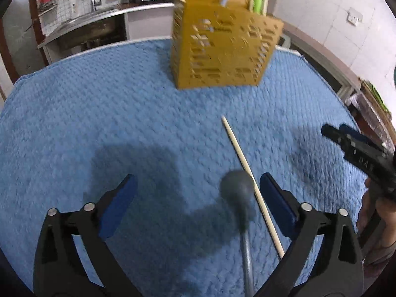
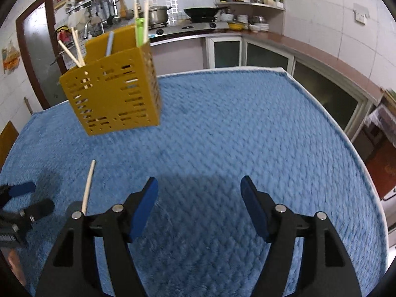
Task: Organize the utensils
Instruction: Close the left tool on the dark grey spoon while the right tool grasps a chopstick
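A yellow slotted utensil holder (image 1: 222, 49) stands on the blue towel (image 1: 123, 113) at the far side; it also shows in the right wrist view (image 2: 113, 99), with chopsticks, a green item and a pale blue handle in it. A single wooden chopstick (image 1: 250, 178) lies on the towel, also visible in the right wrist view (image 2: 88, 188). A grey spoon (image 1: 238, 195) lies beside it, between the fingers of my left gripper (image 1: 198, 188), which is open and empty. My right gripper (image 2: 199, 190) is open and empty over bare towel; it also shows in the left wrist view (image 1: 356, 148).
A kitchen counter with sink (image 1: 94, 17), stove, pot (image 2: 158, 14) and wok (image 2: 200, 12) runs behind the table. Cabinets (image 2: 297, 64) line the right side. The table edge (image 2: 346, 133) curves along the right.
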Action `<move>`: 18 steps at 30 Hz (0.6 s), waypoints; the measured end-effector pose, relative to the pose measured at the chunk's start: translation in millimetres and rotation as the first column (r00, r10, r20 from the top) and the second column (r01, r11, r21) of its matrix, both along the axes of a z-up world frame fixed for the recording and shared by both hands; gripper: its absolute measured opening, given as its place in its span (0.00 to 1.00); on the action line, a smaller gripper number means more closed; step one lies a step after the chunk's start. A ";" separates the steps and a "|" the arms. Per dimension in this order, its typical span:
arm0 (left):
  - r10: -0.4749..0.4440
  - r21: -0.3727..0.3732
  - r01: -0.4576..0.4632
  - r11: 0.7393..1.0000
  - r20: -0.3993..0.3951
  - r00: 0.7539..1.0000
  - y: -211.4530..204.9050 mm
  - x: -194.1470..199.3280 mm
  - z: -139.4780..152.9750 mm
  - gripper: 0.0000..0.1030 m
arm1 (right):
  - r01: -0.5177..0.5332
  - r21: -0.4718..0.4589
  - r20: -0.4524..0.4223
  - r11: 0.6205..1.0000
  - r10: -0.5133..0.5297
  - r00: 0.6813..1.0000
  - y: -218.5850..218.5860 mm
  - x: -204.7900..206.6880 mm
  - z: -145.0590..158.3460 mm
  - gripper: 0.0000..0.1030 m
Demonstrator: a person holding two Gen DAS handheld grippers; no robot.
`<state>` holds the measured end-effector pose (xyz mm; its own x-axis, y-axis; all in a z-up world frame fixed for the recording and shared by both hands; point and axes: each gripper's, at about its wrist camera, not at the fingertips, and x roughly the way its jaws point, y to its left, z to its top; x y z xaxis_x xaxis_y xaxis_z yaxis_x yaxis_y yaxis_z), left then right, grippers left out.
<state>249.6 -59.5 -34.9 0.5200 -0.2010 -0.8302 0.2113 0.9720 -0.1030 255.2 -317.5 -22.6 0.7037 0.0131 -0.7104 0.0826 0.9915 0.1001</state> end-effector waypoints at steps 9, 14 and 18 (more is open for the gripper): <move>-0.026 0.061 0.030 0.998 -0.068 0.997 -24.1 5.1 -23.9 0.61 | -0.007 -0.010 0.005 1.000 0.007 1.000 5.5 2.7 1.9 0.66; -0.035 0.100 0.042 0.994 -0.067 0.997 -32.4 11.0 -25.3 0.61 | -0.013 -0.007 -0.003 1.000 0.013 1.000 12.4 8.9 2.3 0.66; -0.051 0.107 0.058 0.993 -0.062 0.997 -32.7 16.1 -23.5 0.43 | -0.037 -0.017 -0.012 0.999 0.037 0.999 23.8 11.8 1.8 0.66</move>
<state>265.6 -92.2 -58.4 0.4598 -0.1345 -0.8778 0.2610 0.9653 -0.0111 267.0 -293.7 -20.9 0.6949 0.0265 -0.7186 0.0472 0.9955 0.0823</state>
